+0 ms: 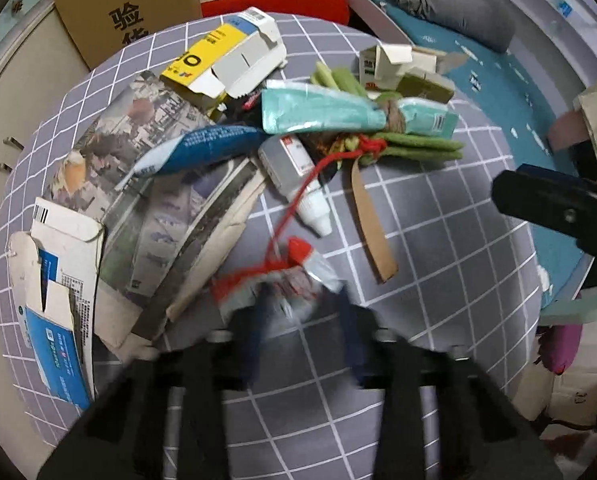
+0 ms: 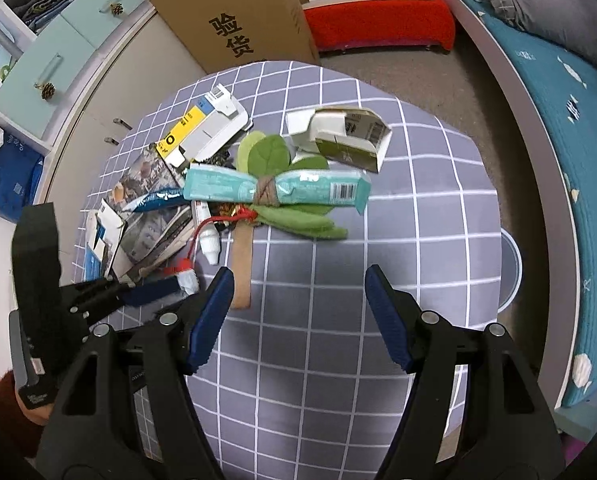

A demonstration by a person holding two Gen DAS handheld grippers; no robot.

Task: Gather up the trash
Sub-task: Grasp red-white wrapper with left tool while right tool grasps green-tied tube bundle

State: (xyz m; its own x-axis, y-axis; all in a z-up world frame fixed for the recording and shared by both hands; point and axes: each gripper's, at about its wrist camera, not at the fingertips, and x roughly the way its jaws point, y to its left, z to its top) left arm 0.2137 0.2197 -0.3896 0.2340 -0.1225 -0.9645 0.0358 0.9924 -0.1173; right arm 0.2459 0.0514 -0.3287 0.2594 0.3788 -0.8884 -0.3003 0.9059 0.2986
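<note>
A pile of trash lies on the grey checked table (image 2: 338, 280): a teal wrapper (image 1: 338, 110) (image 2: 274, 188), green felt leaves (image 2: 298, 216), a yellow-and-white box (image 1: 226, 56) (image 2: 202, 132), a torn white carton (image 2: 346, 136), newspaper (image 1: 146, 168), a white dropper bottle (image 1: 294, 180) and a brown strip (image 1: 372, 220). My left gripper (image 1: 298, 308) is closed around a small red-capped tube (image 1: 302, 272) (image 2: 184, 274) tangled in red yarn (image 1: 298, 200). My right gripper (image 2: 298, 312) is open and empty above bare table, near the brown strip (image 2: 242, 264).
A cardboard box (image 2: 242, 12) stands behind the table. A red cushion (image 2: 378, 20) lies at the back, a bed with teal cover (image 2: 558, 140) to the right, pale drawers (image 2: 58, 60) to the left. A round grey lid or bin (image 2: 512, 268) shows past the table's right edge.
</note>
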